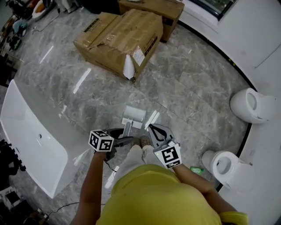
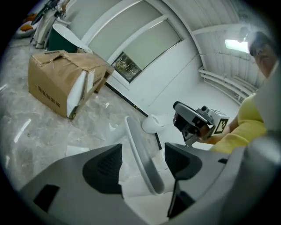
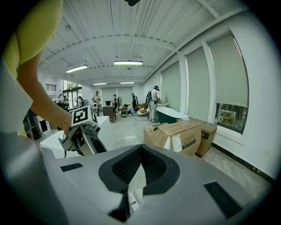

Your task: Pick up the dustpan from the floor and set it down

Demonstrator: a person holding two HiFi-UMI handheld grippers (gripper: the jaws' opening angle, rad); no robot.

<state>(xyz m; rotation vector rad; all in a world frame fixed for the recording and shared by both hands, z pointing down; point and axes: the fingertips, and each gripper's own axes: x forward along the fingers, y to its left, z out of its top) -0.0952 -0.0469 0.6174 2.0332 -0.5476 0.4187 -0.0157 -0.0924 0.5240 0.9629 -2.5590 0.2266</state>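
The white dustpan (image 1: 134, 114) lies on the grey marble floor in front of the person's feet, its long pale handle (image 1: 127, 128) running back toward me. My left gripper (image 1: 124, 136) is low beside that handle. In the left gripper view the handle (image 2: 137, 145) stands between the open jaws of the left gripper (image 2: 142, 161), with a gap showing on each side of it. My right gripper (image 1: 151, 130) hangs just right of the handle, and its pads (image 3: 139, 163) meet with nothing held. Each gripper shows in the other's view: the right gripper (image 2: 193, 123) and the left gripper (image 3: 81, 132).
A large cardboard box (image 1: 119, 40) lies on the floor beyond the dustpan, with a second box (image 1: 158, 9) behind it. A white bathtub (image 1: 30, 134) sits at the left. Two white toilets (image 1: 252, 105) (image 1: 226, 165) stand along the curved wall on the right. People work far off (image 3: 153, 103).
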